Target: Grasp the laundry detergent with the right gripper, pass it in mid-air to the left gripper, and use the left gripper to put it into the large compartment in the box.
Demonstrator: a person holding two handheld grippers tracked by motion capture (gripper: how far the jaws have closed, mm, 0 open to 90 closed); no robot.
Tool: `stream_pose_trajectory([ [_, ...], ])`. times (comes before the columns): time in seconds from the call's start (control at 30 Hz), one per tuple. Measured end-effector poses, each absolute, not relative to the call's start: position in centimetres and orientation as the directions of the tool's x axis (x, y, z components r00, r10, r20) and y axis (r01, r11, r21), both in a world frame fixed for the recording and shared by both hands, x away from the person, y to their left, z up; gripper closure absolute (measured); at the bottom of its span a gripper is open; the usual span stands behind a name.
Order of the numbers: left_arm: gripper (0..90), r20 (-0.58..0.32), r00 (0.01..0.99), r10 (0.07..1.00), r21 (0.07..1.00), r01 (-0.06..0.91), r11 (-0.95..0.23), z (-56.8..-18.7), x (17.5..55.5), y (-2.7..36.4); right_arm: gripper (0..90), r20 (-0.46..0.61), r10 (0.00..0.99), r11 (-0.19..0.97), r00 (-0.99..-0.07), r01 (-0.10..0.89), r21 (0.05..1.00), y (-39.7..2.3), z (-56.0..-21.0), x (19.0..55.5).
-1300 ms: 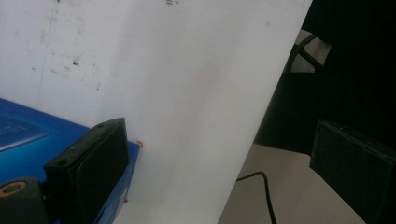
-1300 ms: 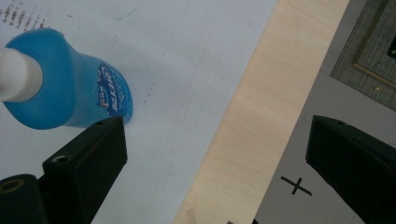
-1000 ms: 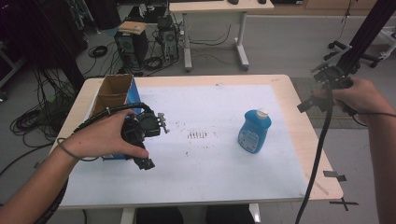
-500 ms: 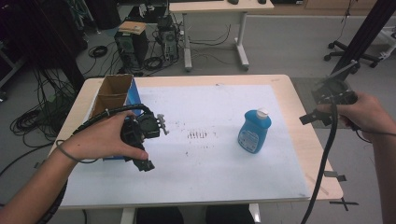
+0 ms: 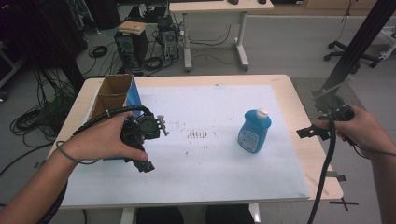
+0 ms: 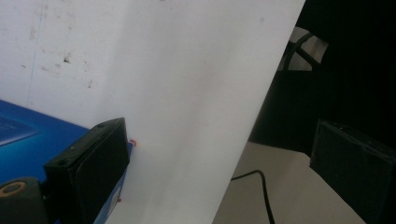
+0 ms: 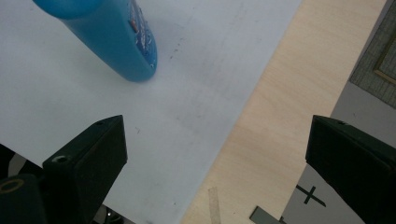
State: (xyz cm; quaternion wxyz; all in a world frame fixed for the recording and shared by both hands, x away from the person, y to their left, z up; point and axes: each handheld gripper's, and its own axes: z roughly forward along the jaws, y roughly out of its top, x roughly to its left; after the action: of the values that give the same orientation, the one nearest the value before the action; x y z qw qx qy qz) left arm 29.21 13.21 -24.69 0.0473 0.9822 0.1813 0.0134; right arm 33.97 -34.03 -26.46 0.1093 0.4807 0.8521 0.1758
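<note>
Your left tool (image 5: pixel 140 140) sits low over the left part of the worktop (image 5: pixel 280 93), gripped in your left hand (image 5: pixel 100 140), just beside the blue-sided cardboard box (image 5: pixel 114 93). Jaws wide apart in the left gripper view, nothing between them; one jaw lies against the blue box wall (image 6: pixel 28 135), the other hangs past the near edge of the white sheet (image 6: pixel 187 93).

Your right tool (image 5: pixel 322 130) is off the worktop's right edge, held in your right hand (image 5: pixel 359 133), cable trailing down toward you. Jaws spread wide here too, empty. Between them in the right gripper view: the sheet, the bare wood strip of the worktop (image 7: pixel 280 93), tape marks on the floor beyond.

Blue bottle (image 5: pixel 254 131) stands upright on the white sheet (image 5: pixel 210 163), right of centre, white cap on top. It is nearer to your right tool than your left, but apart from both. In the right gripper view, the bottle (image 7: pixel 116 37) shows at upper left, its base resting on the sheet.

Scuff marks on the sheet lie between the left tool and the bottle.
</note>
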Motion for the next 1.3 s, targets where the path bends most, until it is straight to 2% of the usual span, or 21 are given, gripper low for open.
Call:
stream_pose_trajectory([
  [1.3, 5.0, 0.008, 0.933, 0.361, 0.099, 0.358, -0.928, -24.8, 29.2, 13.4, 5.3, 0.083, 0.806, 0.482, -0.586, 0.732, 0.482, -32.5, -32.9, 30.3],
])
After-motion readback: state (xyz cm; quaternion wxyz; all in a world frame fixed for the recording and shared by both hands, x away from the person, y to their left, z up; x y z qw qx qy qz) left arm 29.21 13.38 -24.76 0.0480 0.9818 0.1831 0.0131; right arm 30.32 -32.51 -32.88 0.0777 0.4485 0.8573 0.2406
